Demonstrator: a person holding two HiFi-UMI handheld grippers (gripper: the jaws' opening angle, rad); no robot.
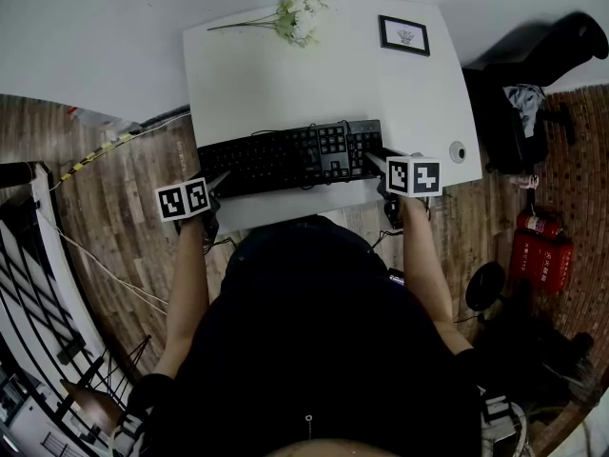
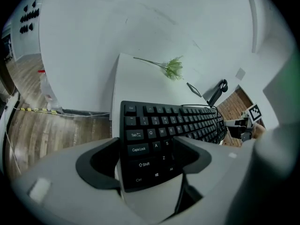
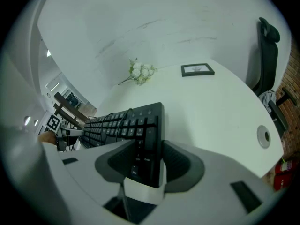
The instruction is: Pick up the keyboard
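Observation:
A black keyboard [image 1: 290,157] lies along the front edge of the white table [image 1: 247,74]. My left gripper [image 1: 219,179] is at its left end and stands open. In the left gripper view the keyboard's [image 2: 173,121] near left corner lies between the jaws of the left gripper [image 2: 145,161], with a gap showing on the left side. My right gripper [image 1: 374,159] is at the right end. In the right gripper view the right gripper's [image 3: 147,161] pads are closed on the number-pad end of the keyboard [image 3: 126,123].
A sprig of white flowers [image 1: 300,17] and a small framed picture [image 1: 404,35] lie at the table's far side. There is a cable hole [image 1: 458,151] near the right edge. A black chair [image 1: 533,93] and red extinguishers [image 1: 540,246] stand to the right.

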